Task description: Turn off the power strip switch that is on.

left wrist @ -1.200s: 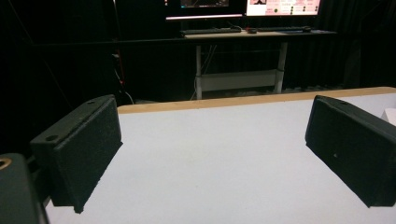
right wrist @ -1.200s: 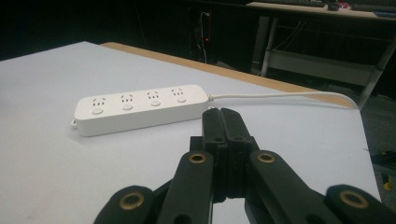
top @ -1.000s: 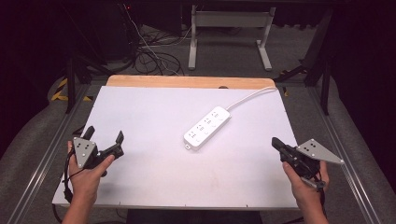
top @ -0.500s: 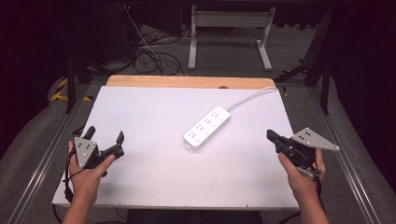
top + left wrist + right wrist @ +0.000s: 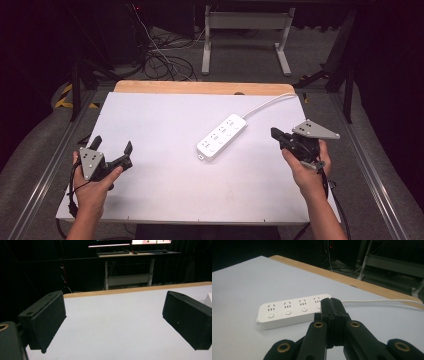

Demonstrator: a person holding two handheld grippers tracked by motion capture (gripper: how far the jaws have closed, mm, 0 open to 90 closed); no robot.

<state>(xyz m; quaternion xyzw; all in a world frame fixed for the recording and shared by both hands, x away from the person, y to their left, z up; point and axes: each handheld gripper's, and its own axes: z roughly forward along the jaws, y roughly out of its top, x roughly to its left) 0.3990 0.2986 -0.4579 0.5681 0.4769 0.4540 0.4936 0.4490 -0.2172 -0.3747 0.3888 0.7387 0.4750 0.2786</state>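
The right gripper [image 5: 331, 305] is pointing at a white power strip [image 5: 292, 310] with its jaws pressed together, holding nothing. The power strip is lying flat on the white table [image 5: 242, 285], its white cord [image 5: 382, 301] trailing rightward.

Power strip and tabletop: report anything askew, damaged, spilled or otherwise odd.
Nothing looks damaged or spilled. The white power strip lies flat but diagonal to the white table edges, its cord trailing off the far right side. The left gripper is open, the right gripper shut and empty, pointing at the strip.
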